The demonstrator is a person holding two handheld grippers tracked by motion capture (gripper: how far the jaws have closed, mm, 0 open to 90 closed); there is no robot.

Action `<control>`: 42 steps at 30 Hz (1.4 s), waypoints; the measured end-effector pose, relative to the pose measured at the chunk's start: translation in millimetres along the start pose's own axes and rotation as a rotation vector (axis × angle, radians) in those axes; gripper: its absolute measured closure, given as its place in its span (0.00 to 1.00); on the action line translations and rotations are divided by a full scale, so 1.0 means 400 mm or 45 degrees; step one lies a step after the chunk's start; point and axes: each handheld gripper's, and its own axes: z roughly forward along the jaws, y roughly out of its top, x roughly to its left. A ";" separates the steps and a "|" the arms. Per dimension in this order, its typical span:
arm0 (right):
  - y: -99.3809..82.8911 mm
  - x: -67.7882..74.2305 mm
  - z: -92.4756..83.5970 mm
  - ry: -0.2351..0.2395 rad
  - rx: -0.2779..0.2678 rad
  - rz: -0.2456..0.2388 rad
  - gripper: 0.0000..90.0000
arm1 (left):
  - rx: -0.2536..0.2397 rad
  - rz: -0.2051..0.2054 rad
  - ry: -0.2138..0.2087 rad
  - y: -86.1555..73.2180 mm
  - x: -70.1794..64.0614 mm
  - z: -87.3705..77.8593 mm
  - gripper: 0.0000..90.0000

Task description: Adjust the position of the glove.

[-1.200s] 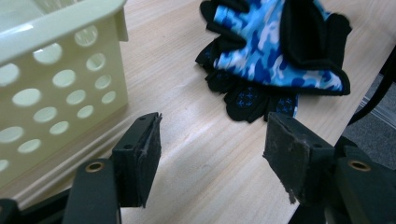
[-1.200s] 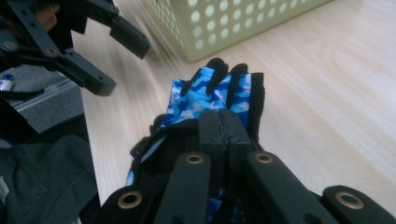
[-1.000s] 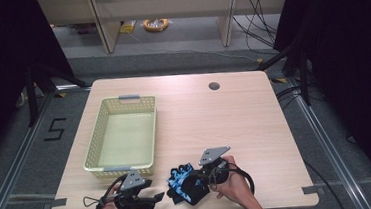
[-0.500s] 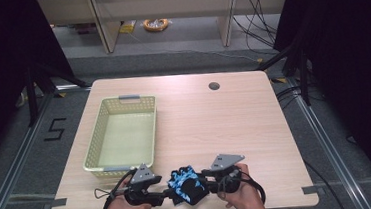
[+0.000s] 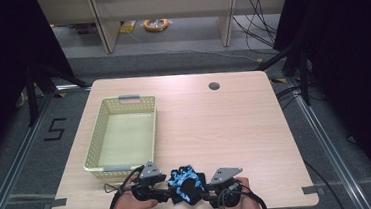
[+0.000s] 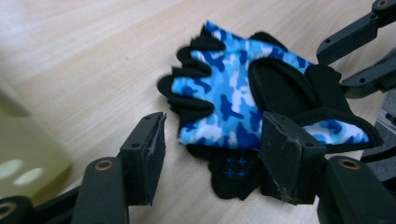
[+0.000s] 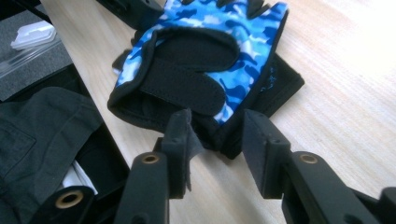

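Gloves (image 5: 184, 183) lie stacked at the near edge of the table (image 5: 225, 126), right of the basket (image 5: 123, 134), between the two grippers. Soft, light fabric like this will likely sag and fold when lifted, so a bite on the thick cuff or a doubled edge seems the safest hold. The top one is fingerless, blue camouflage with black trim and a black strap tab; a black one lies beneath. The left gripper (image 6: 212, 149) has its jaws spread either side of the finger end, pads not pressing. The right gripper (image 7: 217, 140) has just been opening, its jaws parted at the cuff edge, nothing pinched.
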 end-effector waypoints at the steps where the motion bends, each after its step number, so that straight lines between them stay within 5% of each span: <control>1: 0.000 -0.002 0.006 0.004 -0.011 -0.022 0.75 | 0.004 0.016 0.003 -0.001 -0.001 0.006 0.45; 8: -0.002 -0.008 0.014 -0.028 0.005 -0.032 0.90 | 0.031 0.048 -0.003 -0.007 -0.006 0.010 0.54; 12: -0.001 -0.005 0.011 -0.024 0.008 -0.043 0.94 | -0.021 0.102 0.036 -0.008 -0.013 0.001 0.70; 13: 0.003 -0.008 0.003 -0.011 0.014 -0.062 0.94 | -0.019 0.157 0.074 -0.006 -0.011 -0.005 0.83; 17: 0.005 -0.010 -0.013 -0.008 -0.029 -0.063 0.95 | -0.015 0.167 0.051 -0.004 -0.009 -0.011 0.94; 22: 0.015 -0.013 -0.031 0.000 -0.068 -0.066 0.95 | -0.044 0.151 0.034 -0.001 -0.021 -0.022 0.96; 26: 0.022 -0.019 -0.050 0.004 -0.081 -0.090 0.95 | -0.084 0.186 0.033 0.008 -0.030 -0.048 0.97; 27: 0.026 -0.023 -0.061 0.001 -0.093 -0.095 0.95 | -0.119 0.146 0.016 0.009 -0.041 -0.055 0.97; 28: 0.033 -0.034 -0.074 0.005 -0.106 -0.104 0.95 | -0.126 0.173 0.016 0.010 -0.047 -0.067 0.97; 31: 0.045 -0.053 -0.080 0.021 -0.098 -0.164 0.95 | -0.145 0.133 -0.016 -0.001 -0.069 -0.069 0.97; 42: 0.092 -0.114 -0.029 0.108 -0.042 -0.335 0.95 | -0.135 0.155 -0.027 -0.035 -0.115 -0.052 0.97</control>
